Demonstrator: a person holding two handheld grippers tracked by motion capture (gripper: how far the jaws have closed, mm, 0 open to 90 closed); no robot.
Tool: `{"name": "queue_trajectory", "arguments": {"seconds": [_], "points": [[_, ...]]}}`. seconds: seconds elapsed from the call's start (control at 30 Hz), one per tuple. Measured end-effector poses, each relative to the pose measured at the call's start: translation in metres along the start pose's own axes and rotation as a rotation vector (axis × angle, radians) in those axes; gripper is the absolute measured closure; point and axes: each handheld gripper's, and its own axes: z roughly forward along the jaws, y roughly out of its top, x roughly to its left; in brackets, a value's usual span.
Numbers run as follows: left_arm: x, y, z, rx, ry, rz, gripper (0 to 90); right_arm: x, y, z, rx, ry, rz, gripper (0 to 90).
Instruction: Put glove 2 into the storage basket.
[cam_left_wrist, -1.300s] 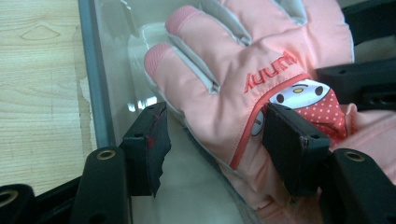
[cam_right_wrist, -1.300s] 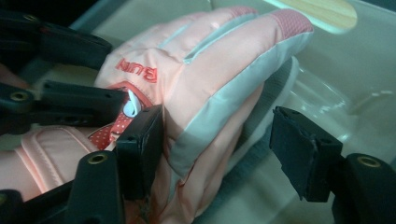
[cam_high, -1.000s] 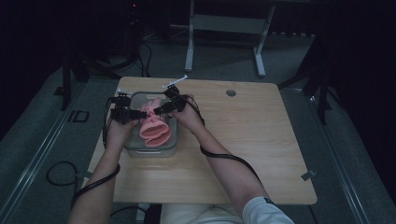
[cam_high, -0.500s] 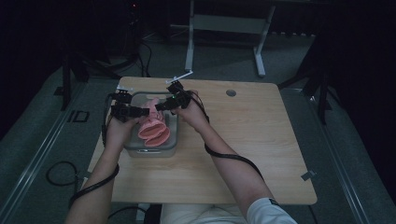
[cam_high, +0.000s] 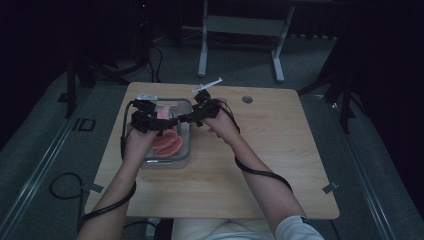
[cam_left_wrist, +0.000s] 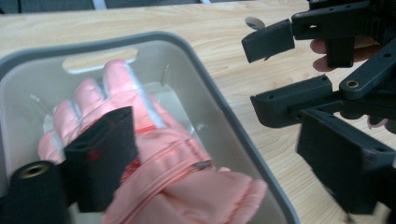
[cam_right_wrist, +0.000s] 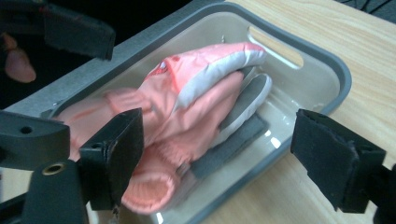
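Observation:
Pink padded gloves (cam_high: 167, 142) with grey palms lie in a clear bin with a grey rim (cam_high: 189, 131) on the left part of the wooden table. My left gripper (cam_high: 159, 124) hovers over the bin, open; in the left gripper view (cam_left_wrist: 219, 144) one jaw hangs just over a glove (cam_left_wrist: 163, 154), and I cannot tell whether it touches. My right gripper (cam_high: 184, 120) faces it from the bin's right rim, open. In the right gripper view (cam_right_wrist: 219, 140) its jaws are spread wide before the gloves (cam_right_wrist: 196, 93) and the bin's rim (cam_right_wrist: 327, 60). The right gripper (cam_left_wrist: 275, 70) also appears across the rim (cam_left_wrist: 219, 98).
A small white strip (cam_high: 207, 85) lies at the table's back edge, beside a round grey grommet (cam_high: 247, 99). Bare wood (cam_high: 280, 155) stretches to the right of the bin. A metal stand (cam_high: 240, 25) is on the floor beyond the table.
A second ago both grippers were close together over the bin with a pink glove between them. Now the glove lies lower in the bin and the right gripper has drawn back to the right rim.

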Motion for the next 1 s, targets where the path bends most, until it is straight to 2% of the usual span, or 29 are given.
{"name": "queue_trajectory", "arguments": {"seconds": [0.03,0.07,0.1,0.2,0.3,0.4,0.43,0.47,0.6,0.63,0.7,0.83,1.0], "points": [[0.000,0.000,0.000,0.000,0.000,0.000,6.1,0.000,0.000,0.000,0.000,0.000,0.000,17.0],[-0.008,0.000,0.000,-0.010,-0.040,0.018,6.1,-0.001,-0.002,-0.003,-0.006,-0.005,-0.003,17.0],[-0.013,0.001,0.000,-0.013,-0.047,0.028,1.1,-0.003,-0.006,-0.011,-0.015,-0.014,-0.008,17.0],[-0.026,0.000,0.000,-0.008,-0.074,0.063,1.1,-0.005,-0.012,-0.019,-0.024,-0.024,-0.019,17.0],[-0.039,-0.002,0.002,-0.003,-0.062,0.105,1.0,-0.007,-0.018,-0.025,-0.028,-0.032,-0.023,17.0],[-0.051,-0.005,0.006,0.007,-0.080,0.135,1.0,-0.009,-0.025,-0.031,-0.034,-0.033,-0.018,16.9],[-0.051,-0.005,0.006,0.007,-0.080,0.135,1.0,-0.009,-0.025,-0.031,-0.034,-0.033,-0.018,16.9],[-0.058,-0.008,0.009,0.009,-0.084,0.152,1.0,-0.010,-0.027,-0.032,-0.033,-0.035,-0.021,16.6],[-0.073,-0.015,0.015,0.015,-0.127,0.189,1.1,-0.015,-0.037,-0.040,-0.041,-0.046,-0.018,16.4],[-0.073,-0.015,0.015,0.015,-0.127,0.189,1.1,-0.015,-0.037,-0.040,-0.041,-0.046,-0.018,16.4],[-0.085,-0.019,0.017,0.013,-0.142,0.218,1.1,-0.017,-0.043,-0.045,-0.048,-0.054,-0.013,16.4],[-0.093,-0.025,0.021,0.009,-0.162,0.227,1.1,-0.020,-0.052,-0.047,-0.035,-0.056,-0.016,16.4],[-0.103,-0.034,0.027,0.024,-0.167,0.251,1.1,-0.023,-0.064,-0.048,-0.026,-0.059,-0.020,16.4]]}}
